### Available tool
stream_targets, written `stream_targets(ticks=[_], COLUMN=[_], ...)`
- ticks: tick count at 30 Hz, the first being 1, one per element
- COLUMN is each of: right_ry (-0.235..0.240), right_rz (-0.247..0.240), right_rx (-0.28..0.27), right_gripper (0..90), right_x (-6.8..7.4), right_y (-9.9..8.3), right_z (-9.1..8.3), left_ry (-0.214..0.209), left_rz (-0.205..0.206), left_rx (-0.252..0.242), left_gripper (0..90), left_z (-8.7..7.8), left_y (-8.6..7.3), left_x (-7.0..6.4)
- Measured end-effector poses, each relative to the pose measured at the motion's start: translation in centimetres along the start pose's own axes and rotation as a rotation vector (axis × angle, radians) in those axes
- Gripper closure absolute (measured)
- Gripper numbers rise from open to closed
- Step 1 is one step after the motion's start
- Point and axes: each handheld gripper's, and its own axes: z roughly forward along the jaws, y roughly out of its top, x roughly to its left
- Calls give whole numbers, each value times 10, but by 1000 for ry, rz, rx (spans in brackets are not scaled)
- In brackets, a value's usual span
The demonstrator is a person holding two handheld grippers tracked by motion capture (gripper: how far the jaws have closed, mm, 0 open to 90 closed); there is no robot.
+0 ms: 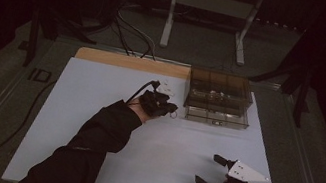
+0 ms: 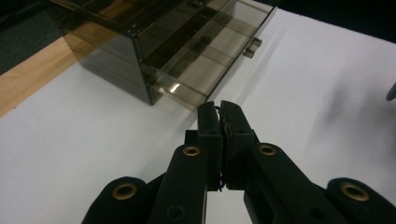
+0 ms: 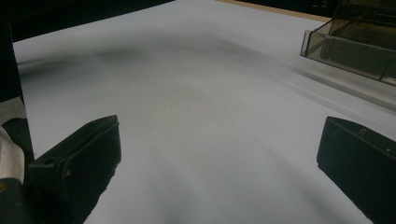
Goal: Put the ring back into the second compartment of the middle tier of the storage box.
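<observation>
Left forearm stretched forward across the table | my left gripper (image 1: 168,108) pinched on a small thin thing I can't make out, just beside the drawer box (image 1: 218,97) | my right gripper (image 1: 214,170) spread wide, low over the white sheet (image 1: 98,100), well apart.

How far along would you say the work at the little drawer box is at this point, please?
Done: the bottom drawer of the smoky drawer box already stands pulled out. In hand: the left claw is shut on something thin and dark, too small to identify, just short of that drawer. The right claw waits open over the white mat. Left, probably: dropping the item in and closing the drawer.
</observation>
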Motion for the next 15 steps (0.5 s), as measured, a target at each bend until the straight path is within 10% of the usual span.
stream_targets(ticks=[15], right_ry=[-3], right_rz=[2], right_rx=[-4], right_gripper=[0], right_x=[-1], right_y=[0], right_z=[-1], left_ry=[-37], left_rz=[4], left_rx=[-25], left_gripper=[900], left_z=[11], left_y=[20], left_x=[-4])
